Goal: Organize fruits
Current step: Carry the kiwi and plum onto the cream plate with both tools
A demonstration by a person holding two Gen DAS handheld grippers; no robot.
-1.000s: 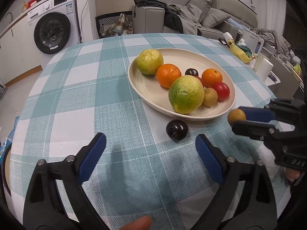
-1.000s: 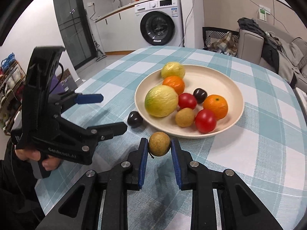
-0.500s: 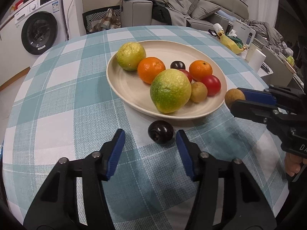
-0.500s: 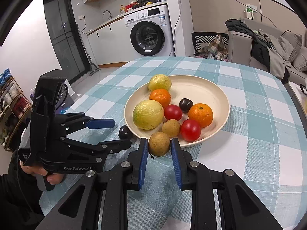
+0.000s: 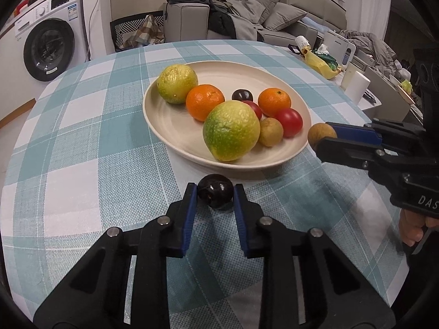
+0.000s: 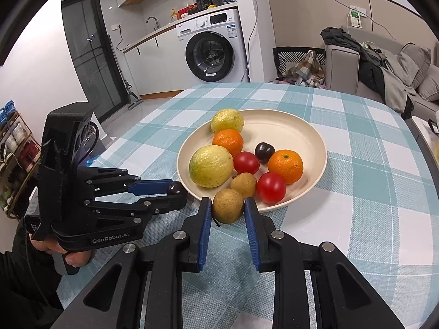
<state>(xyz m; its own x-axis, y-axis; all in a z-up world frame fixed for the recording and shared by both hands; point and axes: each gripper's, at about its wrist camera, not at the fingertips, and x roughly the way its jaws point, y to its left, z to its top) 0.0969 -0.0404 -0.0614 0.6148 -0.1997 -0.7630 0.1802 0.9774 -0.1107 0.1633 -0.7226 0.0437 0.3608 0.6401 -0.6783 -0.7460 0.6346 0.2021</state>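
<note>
A round worktop (image 5: 82, 142) in a teal-and-white checked cloth is filling both views, and a cream plate (image 5: 164, 120) is sitting on it. Beyond the worktop a washing machine (image 6: 214, 54) is standing against the wall and a grey sofa (image 5: 274, 19) is carrying a heap of clothes.

The left gripper (image 5: 215, 194) is reaching down to the cloth just in front of the plate's near rim, and its blue fingers (image 5: 189, 213) are pressing on either side of a dark plum (image 5: 215, 193) that is still resting on the worktop; they have just been closing in around it. The right gripper (image 6: 228, 205) is hanging at the plate's edge with its fingers clamped on a small brown fruit (image 6: 227, 205), which is hovering just beside the rim. A hand (image 6: 63, 255) is gripping the left tool's handle at the edge of the right wrist view.

On the plate, two large yellow-green citrus fruits are lying, one at the near side (image 5: 230, 131) and one at the far side (image 5: 177, 83). Two oranges are sitting between and beside them, one (image 5: 205, 101) touching the near citrus and one (image 5: 274, 102) farther right. Two red tomatoes (image 5: 289, 122), a second small brown fruit (image 5: 271, 135) and another dark plum (image 5: 242, 95) are clustering among them.
</note>
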